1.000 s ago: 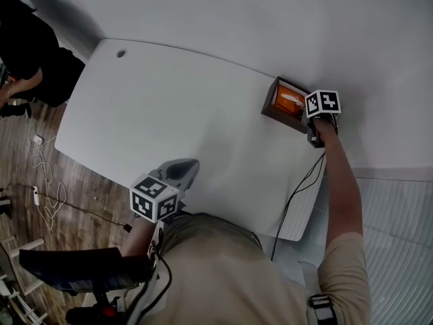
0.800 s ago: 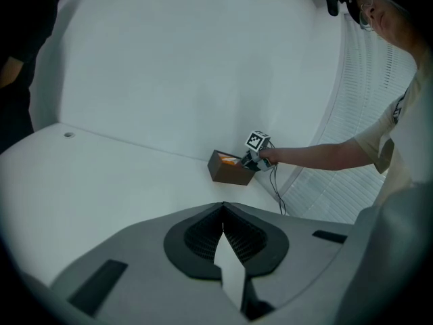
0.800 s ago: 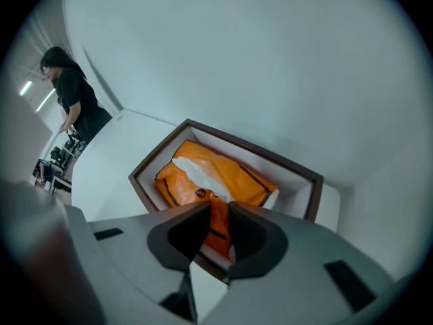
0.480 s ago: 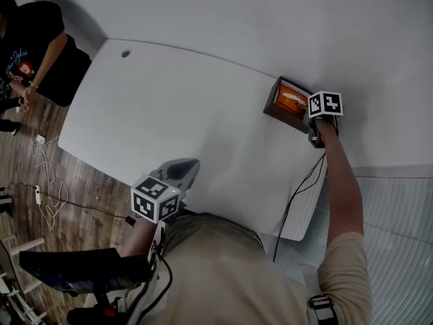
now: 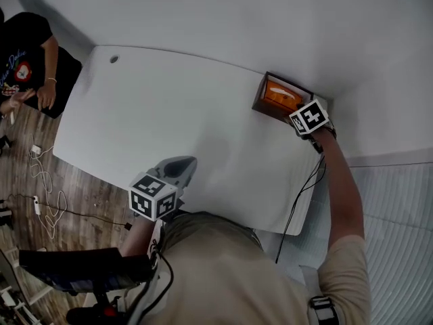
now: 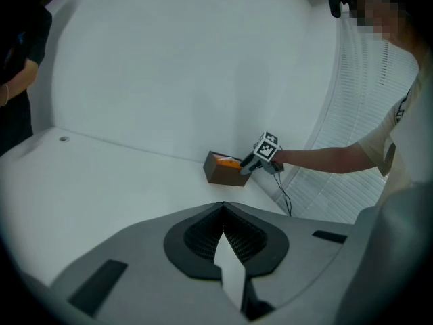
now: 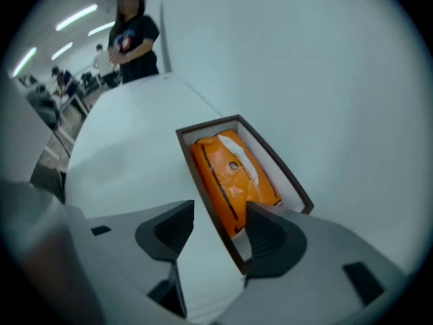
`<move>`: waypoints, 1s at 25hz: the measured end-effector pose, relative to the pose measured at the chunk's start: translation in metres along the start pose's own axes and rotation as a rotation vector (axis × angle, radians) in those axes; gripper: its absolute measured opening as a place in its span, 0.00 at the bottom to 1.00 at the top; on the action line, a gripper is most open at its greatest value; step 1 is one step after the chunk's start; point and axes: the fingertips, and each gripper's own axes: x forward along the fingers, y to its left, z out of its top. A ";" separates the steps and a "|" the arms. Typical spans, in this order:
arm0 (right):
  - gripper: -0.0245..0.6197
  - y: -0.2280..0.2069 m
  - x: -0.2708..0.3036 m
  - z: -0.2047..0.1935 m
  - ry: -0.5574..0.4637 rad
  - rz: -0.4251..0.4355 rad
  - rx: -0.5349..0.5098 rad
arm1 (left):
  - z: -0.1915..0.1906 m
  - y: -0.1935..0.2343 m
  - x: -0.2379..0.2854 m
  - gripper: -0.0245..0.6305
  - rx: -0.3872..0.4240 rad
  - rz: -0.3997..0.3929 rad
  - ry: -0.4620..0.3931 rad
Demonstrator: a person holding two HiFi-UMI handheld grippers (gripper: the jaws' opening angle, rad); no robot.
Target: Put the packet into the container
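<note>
One broad white bench (image 5: 169, 114) fills most of the head view, set against a white wall (image 5: 237, 19); at its far left corner a person (image 5: 27, 53) in a black shirt stands on the wooden floor (image 5: 20, 154), where loose cables (image 5: 44, 181) lie; a brown, open-topped container (image 5: 260, 104) sits at the bench's far right corner, close to the wall; the orange packet (image 5: 281, 95) lies flat inside it, filling most of its length, gripped by neither tool; the right gripper (image 7: 220, 215) points steeply down over the container's near end, its fingers (image 7: 274, 239) apart, having just been opening; one long side of the container runs between them, so one finger hangs over the packet's near end and the other over bare bench beside the box, with neither pad pressing on anything; the left gripper (image 6: 223, 208) is held well apart from all this near the bench's front edge, tilted gently down toward the container, its fingers (image 6: 203, 239) closed together tip to tip; a thin dark cable (image 5: 298, 195) trails off the bench's right edge beside the right forearm (image 5: 342, 181).
</note>
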 end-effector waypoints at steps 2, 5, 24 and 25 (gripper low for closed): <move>0.34 0.007 0.011 0.004 0.030 -0.056 -0.138 | 0.004 -0.003 0.001 0.04 0.014 -0.007 -0.007; 0.21 0.016 0.025 0.013 0.036 -0.079 -0.281 | 0.006 0.001 -0.001 0.04 0.015 0.006 -0.015; 0.12 0.144 0.030 0.046 -0.095 0.247 -0.539 | -0.005 0.017 -0.006 0.04 -0.033 0.060 -0.018; 0.12 0.153 0.031 0.050 -0.101 0.254 -0.553 | -0.005 0.018 -0.007 0.04 -0.034 0.062 -0.019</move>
